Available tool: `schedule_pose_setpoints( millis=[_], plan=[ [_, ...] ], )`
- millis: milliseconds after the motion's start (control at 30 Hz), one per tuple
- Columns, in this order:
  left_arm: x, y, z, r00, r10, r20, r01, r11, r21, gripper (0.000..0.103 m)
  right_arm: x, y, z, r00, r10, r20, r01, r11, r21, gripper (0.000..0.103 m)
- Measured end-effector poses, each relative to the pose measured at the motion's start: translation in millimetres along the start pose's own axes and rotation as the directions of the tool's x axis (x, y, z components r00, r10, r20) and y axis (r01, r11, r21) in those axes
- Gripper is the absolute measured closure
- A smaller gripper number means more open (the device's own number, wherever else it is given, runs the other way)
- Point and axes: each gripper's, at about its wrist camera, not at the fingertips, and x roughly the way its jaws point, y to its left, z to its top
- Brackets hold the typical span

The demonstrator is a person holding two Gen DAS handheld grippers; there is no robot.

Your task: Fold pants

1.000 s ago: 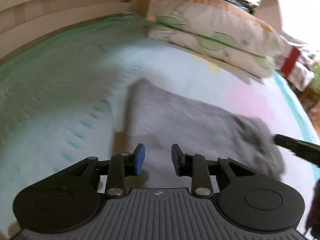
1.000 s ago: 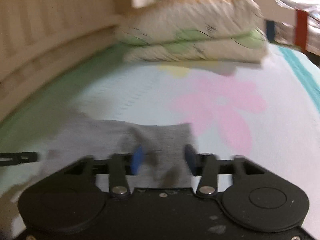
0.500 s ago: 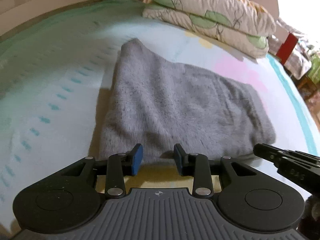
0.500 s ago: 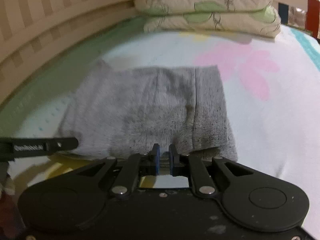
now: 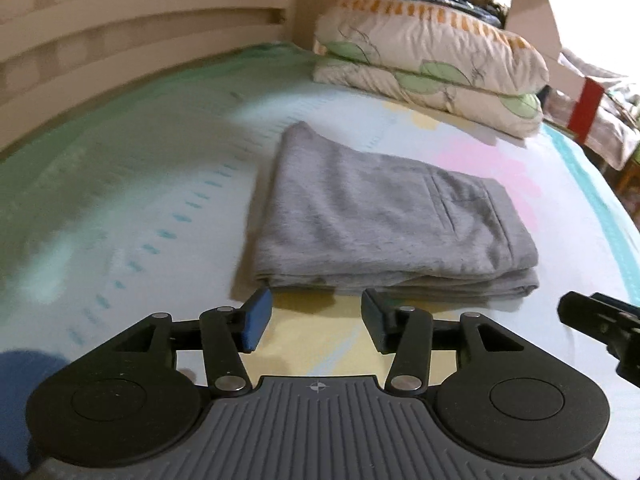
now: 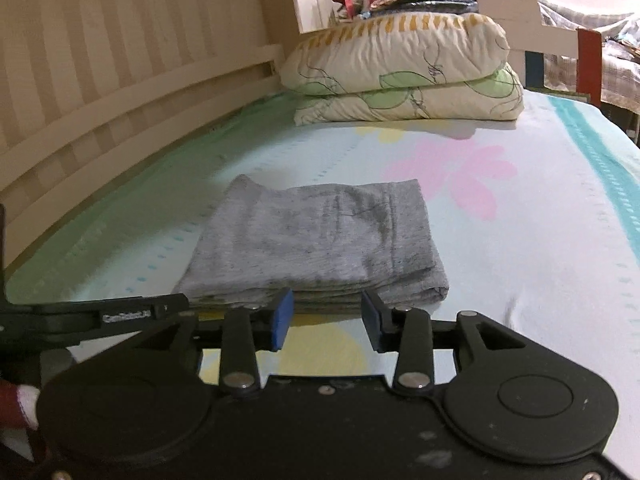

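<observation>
1. My left gripper (image 5: 316, 320) is at the bottom of the left wrist view. Its jaws have just been opening; they now stand partly apart, with nothing between them and only the yellow patch of the sheet below.

2. My right gripper (image 6: 326, 322) is at the bottom of the right wrist view. Its jaws have also just been opening, and they are empty. The folded edge shows in the gap, but the pads do not touch it.

3. The pants (image 5: 384, 224) lie just beyond both tools, in the middle of each frame, folded into a flat grey stack on the bed sheet (image 5: 140, 184). I think the fold is almost finished.

4. Risk: the near edge shows several loose layers. If one of my fingertips catches this edge while I move, the top layer can slide and the stack opens again.

5. Risk: the cloth looks soft and thick, so I judge it may spring up slowly by itself at the near edge.

6. Risk: my two tools are near each other. The right one appears at the right border of the left view, so they can bump and push the pile.

7. Far, at the top of the frames, two pillows (image 6: 404, 76) lie well apart from the pants. I see no danger there.
</observation>
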Motion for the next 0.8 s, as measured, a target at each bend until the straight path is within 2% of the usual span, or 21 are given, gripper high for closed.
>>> schedule_pose_setpoints(
  millis=[133, 367, 533, 633, 800],
  plan=[
    [-12.0, 3.3, -5.6, 0.999, -0.028, 0.016, 0.029, 0.999, -0.037, 0.053, -18.8, 8.0, -5.6, 1.0, -0.002, 0.025, 0.003, 1.0, -0.028, 0.056],
    [-16.5, 1.0, -22.6, 0.99, -0.129, -0.062, 0.125, 0.99, -0.056, 0.053, -32.5, 16.4, -20.0, 1.0, -0.009, 0.016, 0.01, 0.999, -0.045, 0.047],
    [-27.2, -8.1, -27.5, 0.998, -0.068, 0.009, 0.068, 0.998, -0.01, 0.052, -36.2, 18.6, -26.8, 1.0, -0.024, 0.002, 0.024, 0.999, -0.049, 0.036],
    [-29.1, -11.8, -28.7, 0.998, -0.061, 0.019, 0.061, 0.998, 0.006, 0.051, -38.0, 17.1, -27.6, 0.999, -0.032, 0.004, 0.032, 0.999, -0.041, 0.029],
    [-29.1, -13.5, -29.1, 0.998, -0.059, 0.027, 0.059, 0.998, 0.002, 0.05, -37.3, 14.2, -29.4, 0.999, -0.049, 0.001, 0.049, 0.998, -0.032, 0.024]
  ],
)
